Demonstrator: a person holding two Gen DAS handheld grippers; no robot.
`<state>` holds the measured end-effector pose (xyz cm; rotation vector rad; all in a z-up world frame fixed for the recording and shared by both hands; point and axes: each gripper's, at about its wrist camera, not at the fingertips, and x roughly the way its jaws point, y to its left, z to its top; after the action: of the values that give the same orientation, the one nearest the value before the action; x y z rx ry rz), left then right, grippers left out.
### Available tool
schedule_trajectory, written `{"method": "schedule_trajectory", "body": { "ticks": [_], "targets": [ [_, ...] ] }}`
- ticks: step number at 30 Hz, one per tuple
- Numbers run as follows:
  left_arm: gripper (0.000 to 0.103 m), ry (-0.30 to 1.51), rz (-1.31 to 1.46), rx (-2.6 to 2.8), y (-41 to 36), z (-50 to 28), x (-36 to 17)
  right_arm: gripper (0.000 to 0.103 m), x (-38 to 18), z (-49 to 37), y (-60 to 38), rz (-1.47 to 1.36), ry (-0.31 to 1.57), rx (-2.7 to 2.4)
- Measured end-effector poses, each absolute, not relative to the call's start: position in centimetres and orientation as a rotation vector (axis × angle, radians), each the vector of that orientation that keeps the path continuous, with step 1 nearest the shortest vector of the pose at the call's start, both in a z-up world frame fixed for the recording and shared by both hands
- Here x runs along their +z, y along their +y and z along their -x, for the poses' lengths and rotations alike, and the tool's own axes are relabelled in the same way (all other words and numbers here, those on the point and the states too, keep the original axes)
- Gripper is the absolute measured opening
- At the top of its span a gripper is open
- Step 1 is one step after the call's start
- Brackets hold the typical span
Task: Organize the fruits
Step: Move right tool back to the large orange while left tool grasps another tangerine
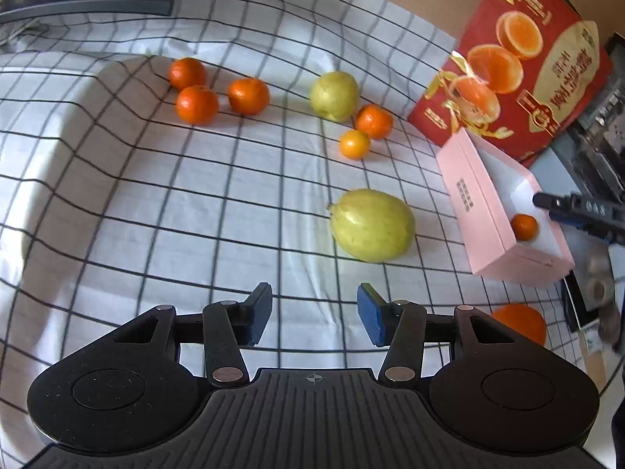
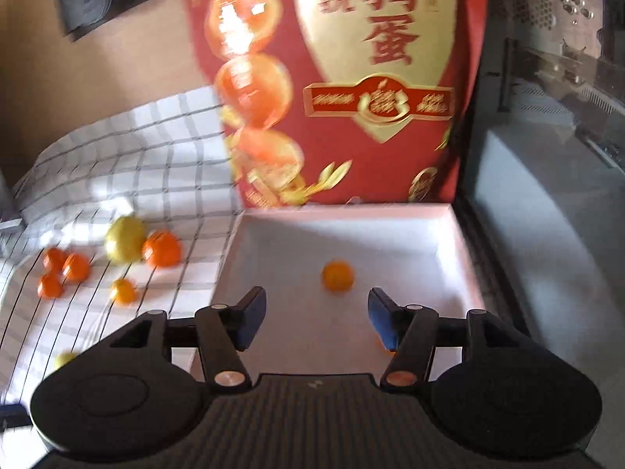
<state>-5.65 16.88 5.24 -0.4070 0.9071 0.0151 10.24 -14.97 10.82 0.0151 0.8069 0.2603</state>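
Note:
My left gripper is open and empty above the checked cloth, just short of a large yellow-green fruit. A smaller green fruit and several oranges lie farther off. The pink box at the right holds one small orange. My right gripper is open and empty over the box's white inside, with that small orange just ahead of it. The right gripper's fingers show over the box in the left wrist view.
A red gift carton with orange pictures stands behind the box; it fills the right wrist view. Another orange lies at the right near the cloth's edge. A dark cabinet with a glass front stands to the right.

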Motion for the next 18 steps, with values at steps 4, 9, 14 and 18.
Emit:
{"method": "schedule_trajectory", "body": {
  "ticks": [4,9,14,18],
  "targets": [
    [0.053,0.916,0.379,-0.033,15.5,4.9,4.9,0.065,11.1,-5.1,-14.9,-0.018,0.8,0.316],
    [0.053,0.871,0.341,-0.056,14.0,3.7,5.3,0.073,11.0,0.5,-14.6,-0.044,0.817,0.372],
    [0.053,0.8,0.296,-0.056,14.7,0.9,7.2,0.073,10.8,4.1,-13.3,-0.024,0.801,0.344],
    [0.053,0.796,0.159,-0.086,14.5,-4.2,8.2,0.073,10.6,5.3,-13.1,-0.091,0.811,0.335]
  ]
}}
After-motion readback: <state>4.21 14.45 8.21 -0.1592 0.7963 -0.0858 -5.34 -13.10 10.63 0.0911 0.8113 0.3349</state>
